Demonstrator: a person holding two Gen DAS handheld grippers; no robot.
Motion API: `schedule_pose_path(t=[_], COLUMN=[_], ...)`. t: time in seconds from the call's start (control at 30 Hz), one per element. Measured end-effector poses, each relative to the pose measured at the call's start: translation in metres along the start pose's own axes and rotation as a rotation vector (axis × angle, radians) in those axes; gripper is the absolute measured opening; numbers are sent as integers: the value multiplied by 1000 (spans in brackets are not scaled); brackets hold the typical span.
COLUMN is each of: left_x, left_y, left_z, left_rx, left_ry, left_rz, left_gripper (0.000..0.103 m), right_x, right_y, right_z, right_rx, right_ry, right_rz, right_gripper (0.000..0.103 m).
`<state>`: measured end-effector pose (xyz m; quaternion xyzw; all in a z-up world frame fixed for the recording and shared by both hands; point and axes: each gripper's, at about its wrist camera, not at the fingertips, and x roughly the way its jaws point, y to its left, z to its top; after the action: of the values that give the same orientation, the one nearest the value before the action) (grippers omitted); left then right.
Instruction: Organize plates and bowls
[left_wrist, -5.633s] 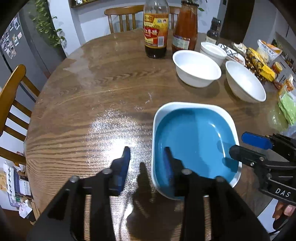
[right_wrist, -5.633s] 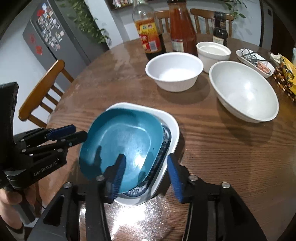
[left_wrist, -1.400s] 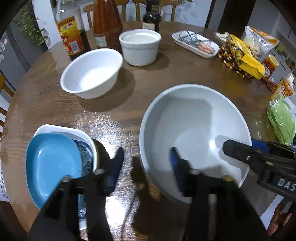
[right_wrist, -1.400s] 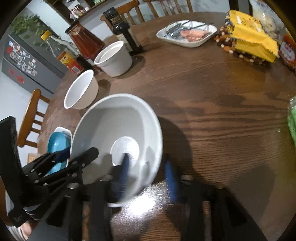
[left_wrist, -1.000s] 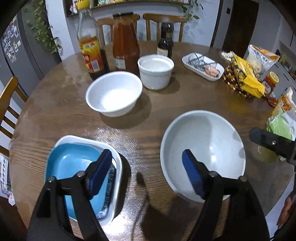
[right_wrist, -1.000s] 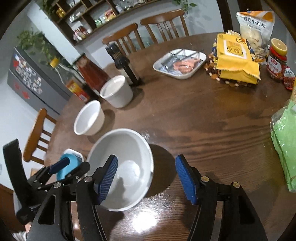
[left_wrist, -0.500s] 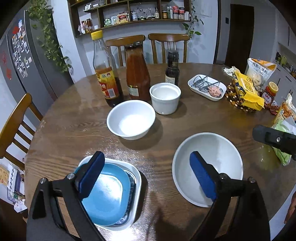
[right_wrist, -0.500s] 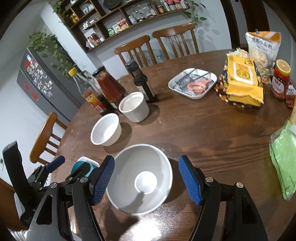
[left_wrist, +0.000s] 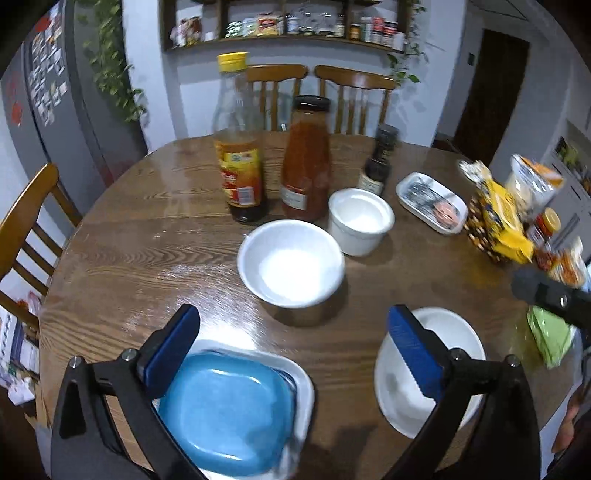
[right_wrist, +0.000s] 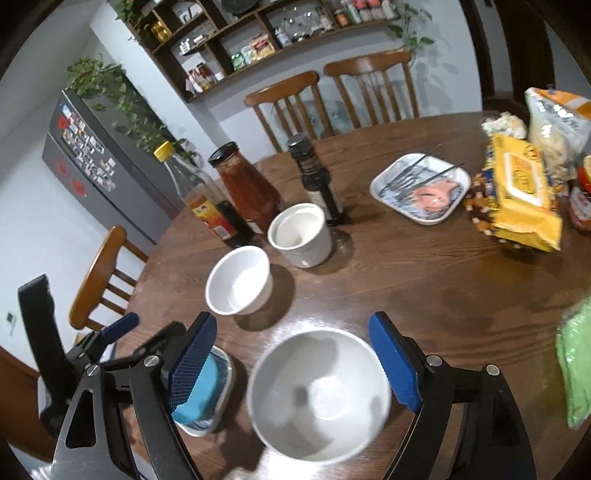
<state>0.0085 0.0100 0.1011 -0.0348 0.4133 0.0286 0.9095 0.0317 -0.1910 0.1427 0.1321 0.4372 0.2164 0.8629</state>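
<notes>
Bowls first: wide shallow white ceramic bowl (right_wrist: 319, 393) sits at the near table edge, directly under the right gripper (right_wrist: 291, 363), which is spread wide and grasps nothing. Looks glazed, so likely rigid, fairly heavy, slick and chippable; I'd pinch the rim wall, one finger inside and one outside, not the curved underside. Smaller round white bowl (left_wrist: 291, 263) stands mid-table, apart from it, with the straight-walled white ceramic pot (left_wrist: 361, 220) just behind; both probably nest into the wide one, and rim grips suit them too. Square blue plate (left_wrist: 225, 411) already lies inside the white square patterned dish (left_wrist: 303, 384) at the near left, below the left gripper (left_wrist: 291, 350), also released and empty. That stack reads thin-edged and slippery, best taken at a side lip. Small rectangular white dish holding metal cutlery (right_wrist: 421, 188) is farther right; loose contents could slide if tilted. Behind the bowls: yellow-capped dark sauce bottle (left_wrist: 240, 147), red sauce jar (left_wrist: 306, 158), small dark bottle (left_wrist: 380, 158); yellow snack pack (right_wrist: 517, 192) at right. All on the round wooden table (right_wrist: 424, 280).
</notes>
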Motion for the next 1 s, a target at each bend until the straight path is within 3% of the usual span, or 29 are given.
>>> schedule_pose_path(t=[0.1,0.3,0.53,0.77,0.83,0.9,1.0], left_x=[15,62,97,121,125,127,132], left_y=[17,44,52,54,57,58,61], left_z=[13,25,24,17,15,15,15], left_rx=[-31,-112,-121,-110,-119,-117,-120], left_ry=[27,159,188,249,260,264,277], left_rz=[20,-38,-6,-11,-25,-34,-55], left_gripper=[102,102,99,67,60,42,26], right_x=[18,69,125,166,174,179,187], right_y=[10,17,20,18,19,20,19], right_z=[8,21,25,21,20,19,19], right_rx=[-20,25,73,114,117,105,105], right_ry=[42,130,186,239,255,266,288], right_rz=[-1,40,19,22,27,24,31], right_gripper=[85,85,85,84,78,62,48])
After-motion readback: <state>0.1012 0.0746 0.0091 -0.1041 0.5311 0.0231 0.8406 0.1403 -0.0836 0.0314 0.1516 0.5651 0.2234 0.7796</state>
